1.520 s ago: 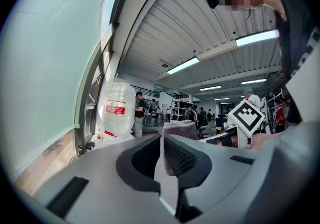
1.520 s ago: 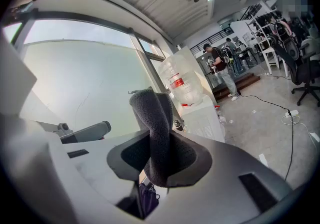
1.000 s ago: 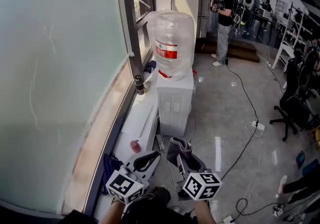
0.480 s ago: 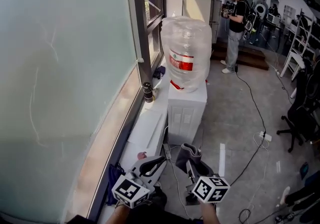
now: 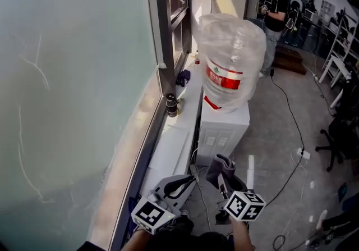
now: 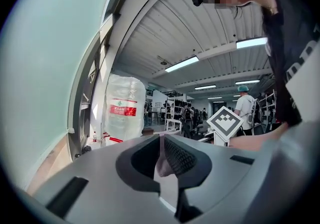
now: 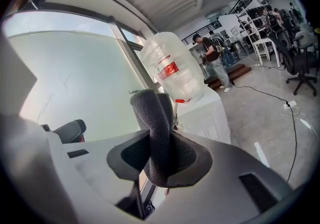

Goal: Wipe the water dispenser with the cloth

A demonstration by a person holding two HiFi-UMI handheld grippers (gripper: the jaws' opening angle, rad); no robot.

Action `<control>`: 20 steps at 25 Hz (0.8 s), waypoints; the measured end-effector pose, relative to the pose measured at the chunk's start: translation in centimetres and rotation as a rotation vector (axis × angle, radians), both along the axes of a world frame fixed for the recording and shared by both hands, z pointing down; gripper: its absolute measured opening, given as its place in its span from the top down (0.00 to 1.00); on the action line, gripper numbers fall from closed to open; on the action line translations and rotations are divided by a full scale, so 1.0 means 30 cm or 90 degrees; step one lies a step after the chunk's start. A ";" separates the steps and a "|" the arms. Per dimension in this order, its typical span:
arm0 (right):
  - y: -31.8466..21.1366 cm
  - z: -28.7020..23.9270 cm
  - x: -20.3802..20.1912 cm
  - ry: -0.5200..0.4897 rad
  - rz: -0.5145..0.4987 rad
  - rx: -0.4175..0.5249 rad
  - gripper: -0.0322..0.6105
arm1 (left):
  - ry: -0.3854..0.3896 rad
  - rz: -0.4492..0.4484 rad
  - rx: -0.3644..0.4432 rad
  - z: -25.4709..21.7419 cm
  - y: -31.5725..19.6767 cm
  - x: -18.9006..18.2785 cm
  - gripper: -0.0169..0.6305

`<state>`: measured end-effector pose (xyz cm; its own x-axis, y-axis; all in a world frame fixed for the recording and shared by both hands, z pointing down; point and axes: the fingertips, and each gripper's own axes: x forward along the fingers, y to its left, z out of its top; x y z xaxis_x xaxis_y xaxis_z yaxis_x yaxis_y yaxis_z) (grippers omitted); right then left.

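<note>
Right gripper view, fuzzy cloth [image 7: 155, 118] pinched in jaws (folded), left gripper [image 6: 161, 143] jaws together

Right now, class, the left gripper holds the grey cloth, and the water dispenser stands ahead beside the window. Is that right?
No. The right gripper, not the left gripper, holds the grey cloth, as the right gripper view shows. The water dispenser does stand ahead beside the window.
</note>
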<state>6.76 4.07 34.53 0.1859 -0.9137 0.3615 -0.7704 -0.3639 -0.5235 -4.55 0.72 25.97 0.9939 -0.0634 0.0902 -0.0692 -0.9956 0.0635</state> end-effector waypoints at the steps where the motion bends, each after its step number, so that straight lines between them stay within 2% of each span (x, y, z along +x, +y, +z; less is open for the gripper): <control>1: -0.028 0.009 0.011 -0.001 0.003 -0.004 0.79 | -0.001 0.002 -0.004 0.010 -0.027 0.006 0.92; 10: -0.197 0.053 0.127 -0.012 -0.004 -0.029 0.79 | -0.016 -0.022 -0.030 0.075 -0.172 0.064 0.92; 20: -0.424 0.152 0.351 -0.011 -0.083 -0.071 0.79 | -0.026 -0.073 -0.031 0.075 -0.240 0.238 0.92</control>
<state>17.28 -8.65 39.08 0.0612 -0.8837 0.4641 -0.8064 -0.3177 -0.4987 2.60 -6.47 28.20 0.9758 -0.1708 0.1369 -0.1859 -0.9768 0.1063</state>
